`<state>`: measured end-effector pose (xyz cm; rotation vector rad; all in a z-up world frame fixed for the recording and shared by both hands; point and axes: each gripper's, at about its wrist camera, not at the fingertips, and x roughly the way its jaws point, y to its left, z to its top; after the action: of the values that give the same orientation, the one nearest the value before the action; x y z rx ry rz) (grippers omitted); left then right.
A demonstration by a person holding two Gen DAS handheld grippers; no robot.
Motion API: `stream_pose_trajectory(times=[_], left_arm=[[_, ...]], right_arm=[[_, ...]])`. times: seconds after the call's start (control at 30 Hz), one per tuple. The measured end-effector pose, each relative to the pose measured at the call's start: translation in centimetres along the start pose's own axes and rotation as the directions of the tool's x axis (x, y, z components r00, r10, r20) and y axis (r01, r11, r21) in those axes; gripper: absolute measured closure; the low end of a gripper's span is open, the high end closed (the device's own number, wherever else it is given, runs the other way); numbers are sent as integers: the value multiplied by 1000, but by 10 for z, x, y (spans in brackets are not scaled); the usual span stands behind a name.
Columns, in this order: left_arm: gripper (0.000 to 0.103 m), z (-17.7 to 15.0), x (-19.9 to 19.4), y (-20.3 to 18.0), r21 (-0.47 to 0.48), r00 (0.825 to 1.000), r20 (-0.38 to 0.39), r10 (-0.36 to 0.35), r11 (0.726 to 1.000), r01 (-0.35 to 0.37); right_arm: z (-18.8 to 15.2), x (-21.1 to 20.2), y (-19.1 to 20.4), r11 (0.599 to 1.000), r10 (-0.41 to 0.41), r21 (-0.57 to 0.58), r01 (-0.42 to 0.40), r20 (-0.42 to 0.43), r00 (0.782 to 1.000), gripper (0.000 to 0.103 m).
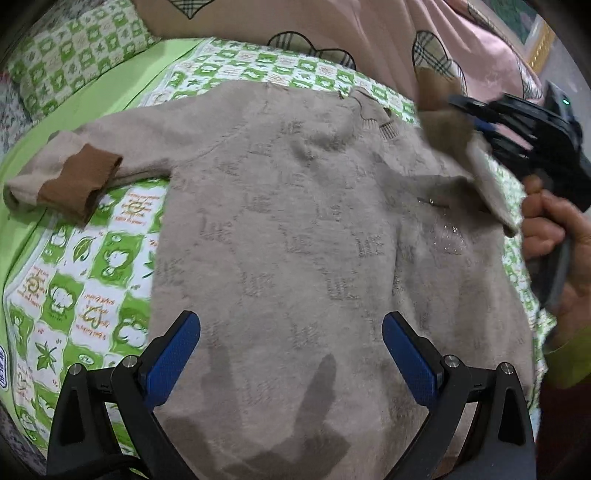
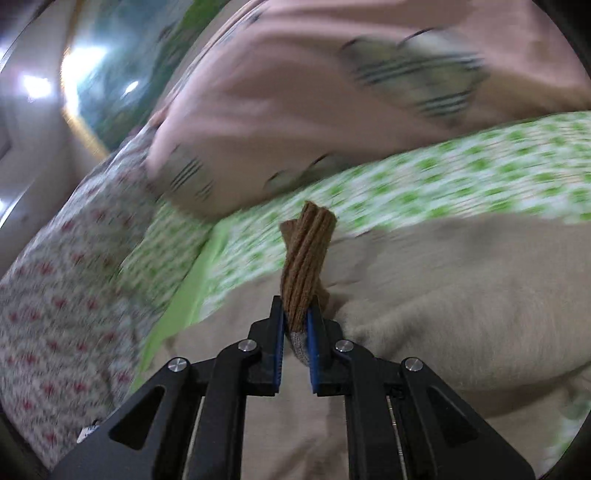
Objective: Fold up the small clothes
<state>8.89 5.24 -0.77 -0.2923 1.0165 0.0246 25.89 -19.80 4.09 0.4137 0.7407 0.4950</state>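
1. A green-and-white patterned sheet (image 1: 92, 266) covers the bed, with a pink quilt (image 1: 369, 33) bearing plaid hearts bunched along its far side.
2. A small beige sweater (image 1: 295, 221) lies spread flat on the sheet, its body filling the middle of the left wrist view. One sleeve stretches out to the left, and its brown cuff (image 1: 83, 181) is turned back and rests on the sheet.
3. The left gripper (image 1: 291, 354) hangs above the sweater's lower part with its blue pads (image 1: 173, 358) spread wide. Fabric shows in the gap between them, but neither pad presses on it, and the fingers cast shadows on the knit below.
4. The right gripper (image 2: 297, 325), held by a hand (image 1: 554, 236) at the right edge of the left wrist view, is clenched on the sweater's other sleeve. The sleeve is lifted off the sheet and drawn over the sweater's shoulder.
5. In the right wrist view the brown ribbed cuff (image 2: 306, 258) of that sleeve stands up out of the closed pads, pinched tight between them, with a bit of grey-beige knit showing just below the grip. The background there is blurred.
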Motion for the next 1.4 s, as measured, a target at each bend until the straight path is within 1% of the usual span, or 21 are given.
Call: stream_pose_trajectory(times=[0.1,0.17,0.3,0.33,0.4,0.43,0.47,0.53,0.67,0.8,0.87,0.9,0.93,1.0,1.03,1.07,1.13,1.17,1.23,1.3,1.4], left_arm=[[4,0,-3,14,-22,1000,7,0,1000,1],[4,1,-4,22,-42,1000,8,-14,999,14],[4,8,-4,27,-47,998,17,-58,997,59],[4,12,-3,27,-45,997,21,-75,996,76],[4,21,1,25,-40,995,26,-99,994,100],[4,26,3,25,-36,994,28,-107,993,108],[4,32,8,24,-34,992,33,-123,992,124],[4,49,21,24,-35,987,29,-159,987,160],[4,85,63,36,-125,967,-9,-255,960,252],[5,115,95,38,-173,933,-21,-360,920,351],[12,129,110,38,-186,929,-20,-370,914,360],[28,132,112,37,-181,929,-7,-369,915,362],[59,135,113,36,-167,930,9,-367,917,363],[88,139,119,29,-156,916,-3,-400,905,395],[95,138,118,25,-142,917,4,-399,907,396],[95,140,117,23,-122,921,13,-389,914,388],[97,135,100,17,-68,944,62,-324,942,327],[97,133,86,24,-68,945,116,-306,947,315],[97,131,76,40,-93,947,161,-279,951,296],[97,129,82,59,-120,959,144,-244,958,261],[96,122,88,72,-152,963,113,-245,954,260]], right_arm=[[-19,41,30,998,43,-53,-47,-74,996,91],[-30,62,38,995,66,-60,-73,-119,991,91],[-53,101,38,996,63,-52,-76,-216,974,90],[-54,107,38,996,67,-45,-79,-232,970,86],[-61,117,37,996,82,-20,-91,-271,959,67],[-64,116,37,994,103,-7,-110,-282,954,47],[-64,110,36,992,119,-7,-125,-271,955,43],[-62,98,40,990,119,-40,-132,-237,964,43],[-60,45,28,996,74,-33,-80,-147,986,43],[-67,-3,9,1000,19,22,-17,-81,997,42],[-72,-26,-4,998,-8,62,11,-53,999,42],[-75,-37,-12,996,-28,85,31,-39,999,42],[-77,-46,-18,994,-41,103,44,-28,999,42],[-81,-61,-32,986,-71,148,72,-9,997,42],[-82,-65,-38,983,-78,167,78,-4,997,42],[-82,-70,-43,979,-88,187,86,1,996,42],[-80,-77,-53,971,-106,217,100,15,994,42],[-78,-80,-56,969,-113,222,106,19,993,42],[-73,-90,-63,966,-142,224,130,36,989,42],[-66,-99,-72,962,-184,213,169,56,981,42],[-51,-101,-89,947,-263,202,249,49,964,42]])
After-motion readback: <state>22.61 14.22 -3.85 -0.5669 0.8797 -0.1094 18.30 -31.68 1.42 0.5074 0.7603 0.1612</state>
